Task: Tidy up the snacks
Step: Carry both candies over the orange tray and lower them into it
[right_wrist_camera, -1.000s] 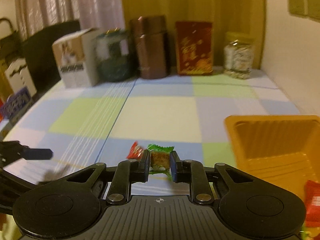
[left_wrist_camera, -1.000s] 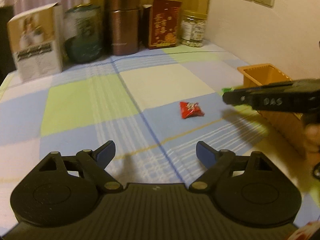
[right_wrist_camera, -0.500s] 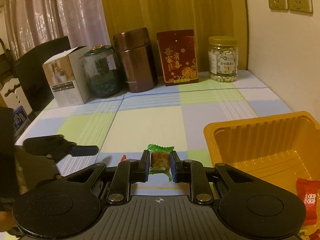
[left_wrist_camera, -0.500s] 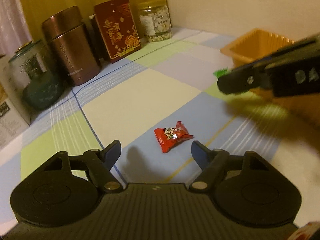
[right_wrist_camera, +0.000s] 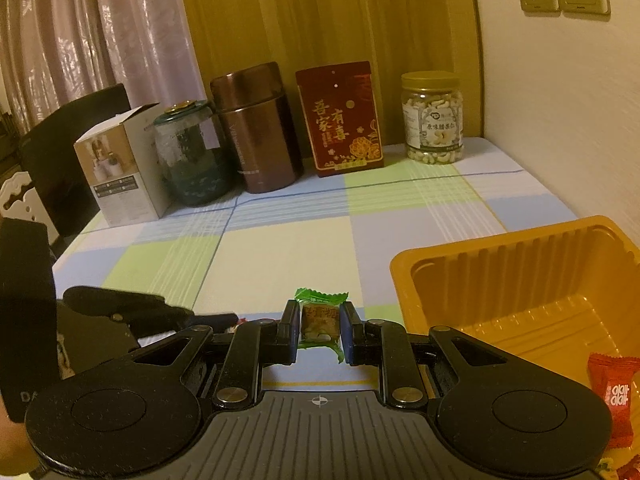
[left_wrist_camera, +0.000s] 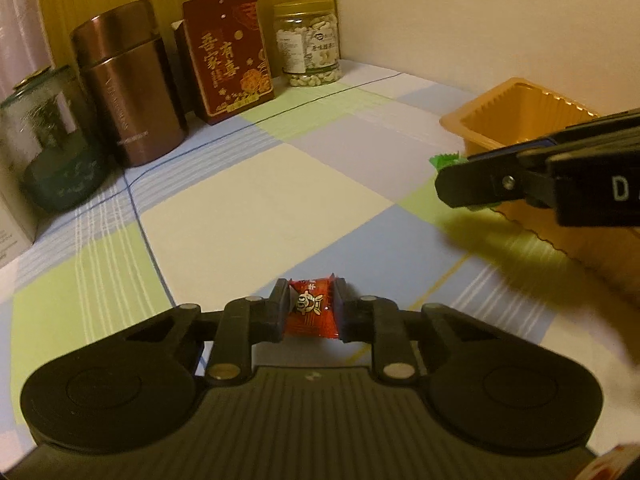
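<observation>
My left gripper (left_wrist_camera: 311, 307) is shut on a red wrapped candy (left_wrist_camera: 311, 312) low over the checked tablecloth. My right gripper (right_wrist_camera: 319, 325) is shut on a green wrapped candy (right_wrist_camera: 320, 318) and holds it above the cloth, just left of the orange plastic tray (right_wrist_camera: 404, 276). In the left wrist view the right gripper (left_wrist_camera: 452, 188) hangs in front of the tray (left_wrist_camera: 472, 120), with the green wrapper (left_wrist_camera: 446, 159) sticking out. A red candy (right_wrist_camera: 612, 392) lies in the tray's near right corner. The left gripper (right_wrist_camera: 224, 318) shows at the left in the right wrist view.
Along the back edge stand a white box (right_wrist_camera: 120, 168), a green glass jar (right_wrist_camera: 192, 160), a brown metal canister (right_wrist_camera: 256, 128), a red box with gold characters (right_wrist_camera: 340, 120) and a jar of cashews (right_wrist_camera: 434, 120). A wall (right_wrist_camera: 560, 120) runs along the table's right side.
My left gripper moved forward onto the red candy and shut on it. My right gripper, still holding the green candy, rose slightly beside the tray.
</observation>
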A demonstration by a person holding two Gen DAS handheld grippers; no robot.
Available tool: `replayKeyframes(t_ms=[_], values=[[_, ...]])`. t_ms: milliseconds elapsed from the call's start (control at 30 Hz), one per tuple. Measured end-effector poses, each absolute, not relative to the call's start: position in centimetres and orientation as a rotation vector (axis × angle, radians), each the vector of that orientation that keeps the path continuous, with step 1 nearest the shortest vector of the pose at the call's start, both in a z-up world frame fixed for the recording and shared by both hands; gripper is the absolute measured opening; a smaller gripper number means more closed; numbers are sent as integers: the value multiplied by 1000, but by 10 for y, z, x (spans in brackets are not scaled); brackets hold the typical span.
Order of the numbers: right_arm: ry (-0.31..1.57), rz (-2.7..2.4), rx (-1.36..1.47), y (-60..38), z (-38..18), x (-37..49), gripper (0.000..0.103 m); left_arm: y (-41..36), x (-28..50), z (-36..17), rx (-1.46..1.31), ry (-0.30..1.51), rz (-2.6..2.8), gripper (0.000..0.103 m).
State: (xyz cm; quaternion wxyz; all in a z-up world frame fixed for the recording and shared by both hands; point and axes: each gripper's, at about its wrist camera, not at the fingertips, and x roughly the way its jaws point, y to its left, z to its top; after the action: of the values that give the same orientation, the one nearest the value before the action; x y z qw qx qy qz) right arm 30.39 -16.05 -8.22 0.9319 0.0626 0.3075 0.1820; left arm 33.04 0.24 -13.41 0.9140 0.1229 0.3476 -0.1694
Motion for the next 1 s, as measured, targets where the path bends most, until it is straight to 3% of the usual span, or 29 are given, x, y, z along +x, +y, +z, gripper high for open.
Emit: replayKeyframes(t_ms=[400,1000], values=[[624,407,99,-149,-72,281,21,24,262,-114,34,780,-238,19],[739,364,151,-165,-63,137,21,26,123,-59,-133,796,-123,18]])
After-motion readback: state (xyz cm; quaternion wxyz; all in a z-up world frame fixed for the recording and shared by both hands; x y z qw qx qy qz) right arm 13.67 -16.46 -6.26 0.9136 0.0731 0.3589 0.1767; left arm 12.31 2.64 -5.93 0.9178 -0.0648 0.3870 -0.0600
